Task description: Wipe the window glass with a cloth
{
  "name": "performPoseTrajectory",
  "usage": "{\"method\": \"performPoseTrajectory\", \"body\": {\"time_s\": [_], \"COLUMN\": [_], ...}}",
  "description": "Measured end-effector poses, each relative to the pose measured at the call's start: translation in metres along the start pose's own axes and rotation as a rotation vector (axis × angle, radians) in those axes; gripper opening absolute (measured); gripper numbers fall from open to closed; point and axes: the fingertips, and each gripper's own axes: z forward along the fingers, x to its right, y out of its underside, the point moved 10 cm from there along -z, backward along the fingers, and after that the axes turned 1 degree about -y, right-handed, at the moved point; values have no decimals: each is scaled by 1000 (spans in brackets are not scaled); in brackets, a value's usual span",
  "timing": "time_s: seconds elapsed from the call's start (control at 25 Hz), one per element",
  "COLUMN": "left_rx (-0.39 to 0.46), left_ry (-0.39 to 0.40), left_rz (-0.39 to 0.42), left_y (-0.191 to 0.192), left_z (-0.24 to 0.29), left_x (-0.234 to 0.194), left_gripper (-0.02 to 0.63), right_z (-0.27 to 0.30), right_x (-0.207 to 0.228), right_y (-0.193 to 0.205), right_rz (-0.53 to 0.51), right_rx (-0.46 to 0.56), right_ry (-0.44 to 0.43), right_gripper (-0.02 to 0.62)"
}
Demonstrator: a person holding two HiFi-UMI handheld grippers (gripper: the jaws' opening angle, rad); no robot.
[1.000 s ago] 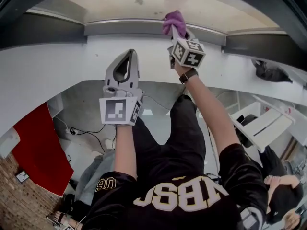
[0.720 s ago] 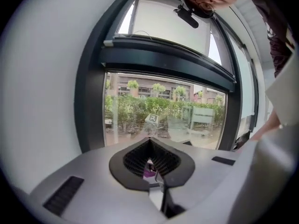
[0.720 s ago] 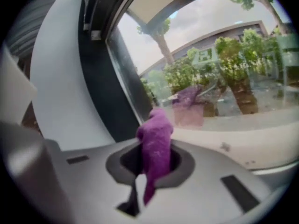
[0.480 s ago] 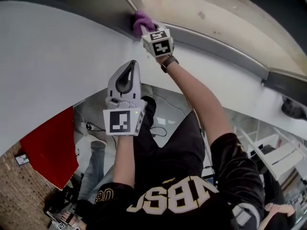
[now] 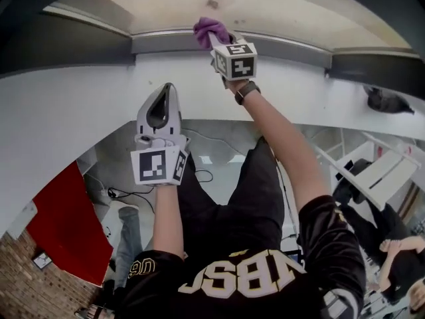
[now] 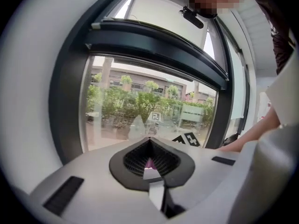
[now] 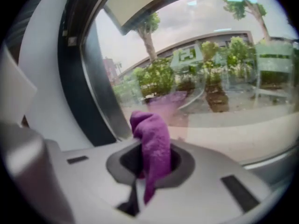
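The window glass [image 5: 265, 2] fills the top of the head view, and garden and buildings show through the window glass [image 7: 210, 78]. My right gripper [image 5: 212, 37] is raised to the glass's lower edge, shut on a purple cloth [image 5: 207, 26]. In the right gripper view the cloth [image 7: 152, 134] sticks up out of the right gripper [image 7: 152, 155] and touches the pane near the dark frame post [image 7: 91, 87]. My left gripper [image 5: 166, 90] hangs lower, off the glass, jaws together with no cloth in them. The left gripper [image 6: 149, 143] faces the window glass [image 6: 135, 111].
A dark frame [image 5: 60, 42] surrounds the pane, above a white wall band [image 5: 80, 105]. Below lie a red panel [image 5: 73, 224], cables [image 5: 126, 193] and white furniture [image 5: 372, 171]. Another person [image 5: 405, 258] is at the lower right.
The right gripper took the cloth left along the glass's lower edge to the frame corner, then came back right. The left gripper stayed low and shut.
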Motion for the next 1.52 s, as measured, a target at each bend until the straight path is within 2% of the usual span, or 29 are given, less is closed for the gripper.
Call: {"method": "performPoseTrajectory", "body": {"time_s": [0.16,0.36,0.52,0.68,0.76,0.84,0.88,0.96,1.04,1.16,1.36,1.52], "left_rx": [-5,-8,-16,-1,1,-19,-29,-31,-31,-38,-39,-50], "left_ry": [134,233,270,242,206,155,126,67,17,3,-91,-153], "left_rz": [3,-2,-18,-37,-12,30,21,-56,-86,-36,9,4], "left_y": [13,33,46,44,42,39,37,32,26,26,25,28], "left_z": [42,75,86,87,84,77,72,58,43,24,-11,-44], "left_x": [90,190,233,241,232,214,199,159,116,52,-57,-112], "left_gripper": [18,18,18,18,18,18,18,18,18,18,18,18], "right_z": [-97,-193,-238,-257,-249,-229,-215,-181,-145,-79,48,124], "right_x": [129,268,325,339,324,294,276,232,180,90,-67,-168], "right_y": [19,42,53,53,50,50,50,48,46,47,31,32], "right_rz": [128,320,440,467,405,350,333,303,277,221,24,-120], "right_rx": [53,148,229,235,196,144,120,81,51,9,-22,-50], "right_ry": [191,426,527,592,573,515,476,401,329,179,-119,-288], "right_gripper": [37,37,37,37,37,37,37,37,37,37,37,37]}}
